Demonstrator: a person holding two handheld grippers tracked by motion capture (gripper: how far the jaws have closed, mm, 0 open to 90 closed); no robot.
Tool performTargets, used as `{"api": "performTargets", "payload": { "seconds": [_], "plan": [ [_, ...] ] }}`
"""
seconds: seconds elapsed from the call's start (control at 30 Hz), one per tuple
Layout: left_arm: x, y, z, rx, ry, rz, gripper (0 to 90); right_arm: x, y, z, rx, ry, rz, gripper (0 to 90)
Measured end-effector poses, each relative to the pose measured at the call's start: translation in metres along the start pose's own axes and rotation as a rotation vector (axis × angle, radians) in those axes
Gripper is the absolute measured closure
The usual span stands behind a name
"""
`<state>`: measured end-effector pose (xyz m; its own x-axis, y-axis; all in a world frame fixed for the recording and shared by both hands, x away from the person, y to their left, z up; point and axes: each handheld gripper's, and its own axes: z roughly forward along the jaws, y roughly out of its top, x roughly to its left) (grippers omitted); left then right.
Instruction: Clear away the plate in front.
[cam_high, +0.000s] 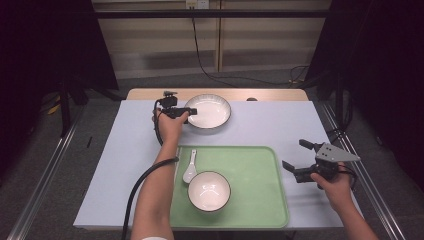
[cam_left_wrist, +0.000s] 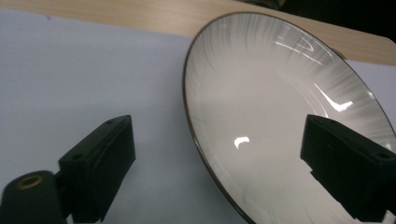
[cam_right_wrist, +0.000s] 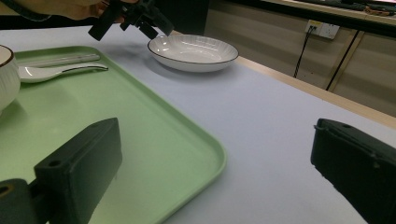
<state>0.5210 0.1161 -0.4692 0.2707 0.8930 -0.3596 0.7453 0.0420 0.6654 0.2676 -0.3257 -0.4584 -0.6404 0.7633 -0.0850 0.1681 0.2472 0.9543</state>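
Pale blue desk (cam_high: 280, 125) in a dim room with dark curtains. White plate (cam_high: 209, 111) straddled at its rim by the left hand-held gripper (cam_high: 189, 112), wide open, gripping nothing. Right hand-held gripper (cam_high: 296, 159) wide open and empty, well apart.

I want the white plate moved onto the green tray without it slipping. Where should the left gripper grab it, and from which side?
Take the plate by its thin dark-edged rim, at the left edge nearest the left gripper. The plate is shallow and lies flat, so one jaw should go over the rim and one under its raised lip. In the left gripper view the open jaws already straddle that edge, not yet pressing.
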Motion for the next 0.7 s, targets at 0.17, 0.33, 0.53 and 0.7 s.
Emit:
{"api": "performTargets", "payload": {
  "seconds": [0.17, 0.33, 0.53, 0.7],
  "plan": [
    [0.002, -0.001, 0.006, 0.01, 0.025, -0.006, 24.9, 0.0, 0.001, -0.001, -0.002, -0.007, 0.008, 1.5],
    [0.002, -0.001, 0.011, 0.02, 0.025, -0.013, 34.6, 0.0, 0.001, -0.001, -0.005, 0.001, 0.011, 1.5],
    [0.004, -0.003, 0.017, 0.026, -0.002, -0.064, 49.2, -0.002, 0.001, -0.003, 0.0, 0.009, 0.003, 1.5],
    [0.003, -0.003, 0.02, 0.024, -0.011, -0.08, 58.2, -0.003, 0.001, -0.003, -0.004, 0.002, 0.002, 1.5]
  ]
}}
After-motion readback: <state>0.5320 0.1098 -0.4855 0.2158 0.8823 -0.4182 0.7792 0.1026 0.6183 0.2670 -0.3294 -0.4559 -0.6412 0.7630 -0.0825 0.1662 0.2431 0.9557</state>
